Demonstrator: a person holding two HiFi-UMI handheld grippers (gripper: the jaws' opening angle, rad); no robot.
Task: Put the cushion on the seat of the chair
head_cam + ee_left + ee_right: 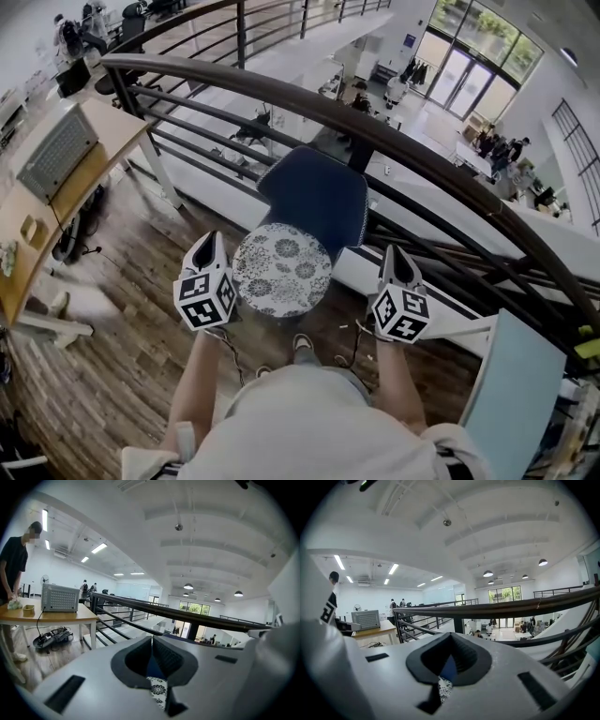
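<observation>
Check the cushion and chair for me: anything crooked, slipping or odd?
Nothing stands out. The cushion lies flat and centred over the seat of the chair. The left gripper and right gripper flank it, fingers together, holding nothing.

We are on an office mezzanine: ahead of the left claw (211, 242) a dark curved railing (375, 131) overlooks a lobby (436, 112) with glass doors (469, 75) and people (492, 142), and to its left a wooden surface (111, 124) carries a grey perforated box (56, 150).
</observation>
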